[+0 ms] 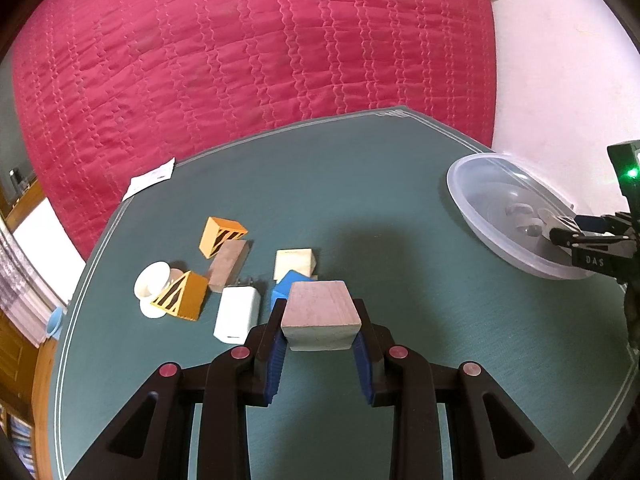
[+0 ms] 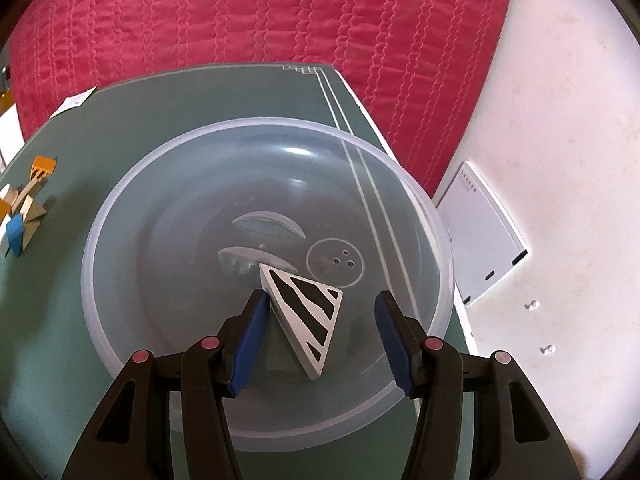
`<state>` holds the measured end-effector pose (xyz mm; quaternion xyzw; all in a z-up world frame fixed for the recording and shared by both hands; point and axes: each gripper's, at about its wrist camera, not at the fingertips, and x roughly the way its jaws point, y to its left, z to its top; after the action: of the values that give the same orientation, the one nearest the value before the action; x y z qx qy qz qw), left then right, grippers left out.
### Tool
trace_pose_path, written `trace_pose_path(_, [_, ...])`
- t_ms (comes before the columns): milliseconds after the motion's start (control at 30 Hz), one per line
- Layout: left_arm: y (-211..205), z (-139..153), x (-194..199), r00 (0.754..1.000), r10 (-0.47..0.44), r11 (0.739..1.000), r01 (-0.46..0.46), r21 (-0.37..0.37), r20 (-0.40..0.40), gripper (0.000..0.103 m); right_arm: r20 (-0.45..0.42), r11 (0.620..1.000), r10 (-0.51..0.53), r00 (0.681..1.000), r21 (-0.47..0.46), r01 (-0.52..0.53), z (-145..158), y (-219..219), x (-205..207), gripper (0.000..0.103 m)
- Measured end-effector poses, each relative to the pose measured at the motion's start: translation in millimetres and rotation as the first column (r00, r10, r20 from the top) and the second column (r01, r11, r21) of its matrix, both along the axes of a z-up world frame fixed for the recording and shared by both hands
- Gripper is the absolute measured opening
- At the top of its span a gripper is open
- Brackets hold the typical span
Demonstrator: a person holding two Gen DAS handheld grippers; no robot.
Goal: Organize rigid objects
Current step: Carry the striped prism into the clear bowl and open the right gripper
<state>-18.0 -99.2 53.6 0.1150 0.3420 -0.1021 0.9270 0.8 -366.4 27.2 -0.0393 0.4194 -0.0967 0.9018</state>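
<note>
My left gripper (image 1: pixel 320 326) is shut on a plain wooden block (image 1: pixel 320 318) and holds it above the green table (image 1: pixel 380 208). Behind it lie two orange striped wedges (image 1: pixel 222 236), a brown wooden block (image 1: pixel 227 266), a pale wooden block (image 1: pixel 293 263), a blue block (image 1: pixel 286 286), a white charger (image 1: pixel 237 314) and a white spool (image 1: pixel 152 284). My right gripper (image 2: pixel 318 334) is open over the clear plastic bowl (image 2: pixel 120 200). A white triangular block with black stripes (image 2: pixel 306 312) lies in the bowl between its fingers, apart from the right finger. The bowl (image 1: pixel 480 196) and the right gripper (image 1: pixel 560 234) also show in the left wrist view.
A red quilted bed (image 1: pixel 248 52) lies beyond the table. White floor (image 2: pixel 560 160) is on the right, with a white flat box (image 2: pixel 484 236) beside the table. A white paper slip (image 1: pixel 152 178) lies at the table's far left edge. The pile (image 2: pixel 24 208) shows far left in the right wrist view.
</note>
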Motion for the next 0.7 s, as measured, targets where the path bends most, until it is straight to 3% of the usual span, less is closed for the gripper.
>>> trace_pose_path(367, [-32, 15, -5, 0.994, -0.109, 0.994, 0.109, -0.026, 0.003, 0.032, 0.007, 1.000, -0.017, 1.000, -0.016, 0.017, -1, -15, -53, 0.057])
trace_pose_path(500, [-50, 18, -6, 0.986, -0.168, 0.985, 0.167, -0.052, -0.010, 0.032, 0.124, 0.997, -0.055, 0.991, 0.064, 0.047, 14, -21, -73, 0.066])
trace_pose_path(700, [-74, 18, -7, 0.975, -0.222, 0.974, 0.220, -0.051, -0.024, 0.032, 0.321, 0.977, -0.140, 0.937, 0.200, 0.077, 41, -34, -100, 0.073])
